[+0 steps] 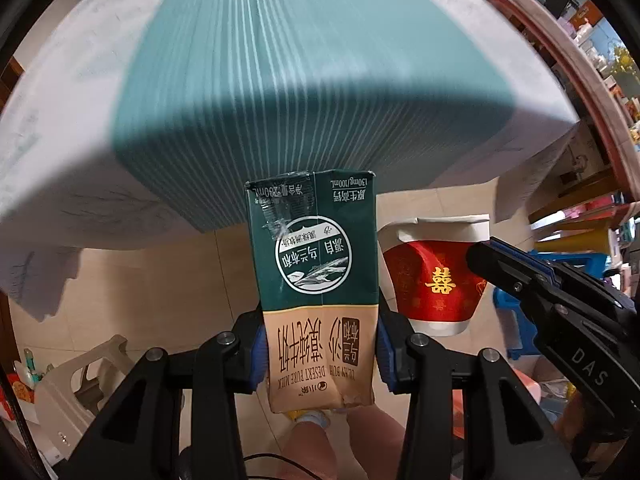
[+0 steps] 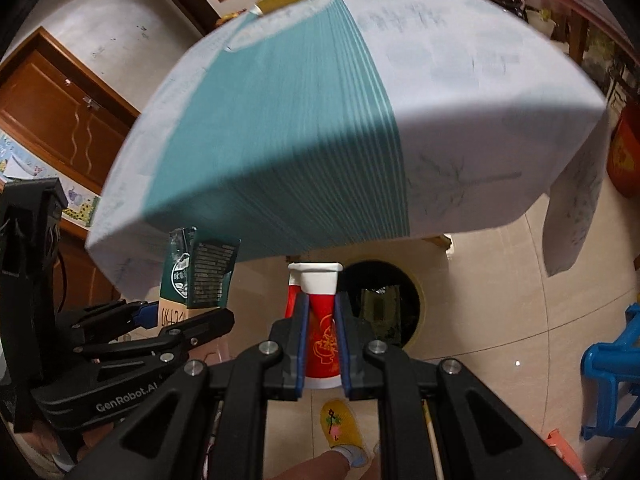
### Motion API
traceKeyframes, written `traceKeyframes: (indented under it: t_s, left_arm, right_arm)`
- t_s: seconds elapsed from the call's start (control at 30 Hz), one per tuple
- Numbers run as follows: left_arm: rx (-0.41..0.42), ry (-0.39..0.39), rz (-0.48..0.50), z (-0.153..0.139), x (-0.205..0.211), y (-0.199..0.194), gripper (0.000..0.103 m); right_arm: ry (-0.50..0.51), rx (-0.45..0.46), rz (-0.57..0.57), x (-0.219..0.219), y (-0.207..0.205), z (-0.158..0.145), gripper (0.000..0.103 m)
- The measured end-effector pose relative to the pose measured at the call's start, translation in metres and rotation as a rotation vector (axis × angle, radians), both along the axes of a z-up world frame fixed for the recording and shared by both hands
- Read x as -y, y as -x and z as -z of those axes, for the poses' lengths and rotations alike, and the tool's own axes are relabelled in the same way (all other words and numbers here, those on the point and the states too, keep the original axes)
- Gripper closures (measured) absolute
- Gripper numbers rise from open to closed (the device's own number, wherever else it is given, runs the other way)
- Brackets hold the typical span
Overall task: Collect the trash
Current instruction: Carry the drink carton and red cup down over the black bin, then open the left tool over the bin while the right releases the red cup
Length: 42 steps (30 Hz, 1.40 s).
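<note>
A table (image 2: 460,80) draped in a white and teal striped cloth is filling the upper part of both views, standing on a pale tiled floor (image 2: 500,300) in a cluttered room. The left gripper (image 1: 318,350) is pinching a green and tan milk carton (image 1: 316,264) by its lower part, its jaws set partly apart by the carton's width, the blue pads pressing on both side faces so the carton is standing straight out along the fingers. The right gripper (image 2: 322,344) is squeezing a red and white paper cup (image 2: 320,320) nearly flat, its jaws standing narrow, which keeps so light a thing from slipping. Both pieces of trash are hanging in the air just off the table's near edge, side by side, each visible from the other hand's camera. Beyond the cup, on the floor under the table's edge, a round bin (image 2: 384,304) with a dark liner is sitting open-mouthed; probably both items are being carried over it for dropping. A blue plastic stool (image 2: 616,372) is standing off to the right, and a slippered foot (image 2: 344,428) is showing below.
</note>
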<state>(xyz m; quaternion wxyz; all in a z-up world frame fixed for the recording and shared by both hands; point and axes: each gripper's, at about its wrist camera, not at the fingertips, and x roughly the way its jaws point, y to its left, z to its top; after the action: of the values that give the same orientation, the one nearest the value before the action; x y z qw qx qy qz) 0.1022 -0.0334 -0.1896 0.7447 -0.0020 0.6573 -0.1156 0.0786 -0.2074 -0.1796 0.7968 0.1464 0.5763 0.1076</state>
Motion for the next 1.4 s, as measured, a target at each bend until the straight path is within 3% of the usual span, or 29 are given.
traceKeyframes:
  t_s: [0.2,0.63,0.9,1.0,1.27,1.4]
  left_arm:
    - [-0.016,-0.004,-0.016,0.063,0.005,-0.003,0.061]
    - [0.014,-0.052,-0.002,0.136,0.028,0.001,0.059]
    - [0.037,-0.079,-0.034,0.150,0.029,0.006,0.033]
    - [0.040,-0.088,-0.051,0.151,0.024,0.007,0.032]
    - [0.043,-0.098,-0.078,0.142,0.010,0.008,0.031]
    - [0.044,-0.096,-0.084,0.139,0.002,0.005,0.031]
  right_arm:
    - [0.016,-0.035,0.025,0.001,-0.006,0.066,0.091]
    - [-0.003,-0.094,0.070,-0.004,-0.014,0.167,0.090]
    - [-0.022,-0.116,0.101,-0.005,-0.016,0.206,0.086]
    - [-0.014,-0.127,0.108,-0.005,-0.017,0.213,0.077]
    - [-0.001,-0.155,0.092,-0.005,-0.010,0.213,0.074]
    - [0.006,-0.156,0.087,-0.005,-0.009,0.208,0.066]
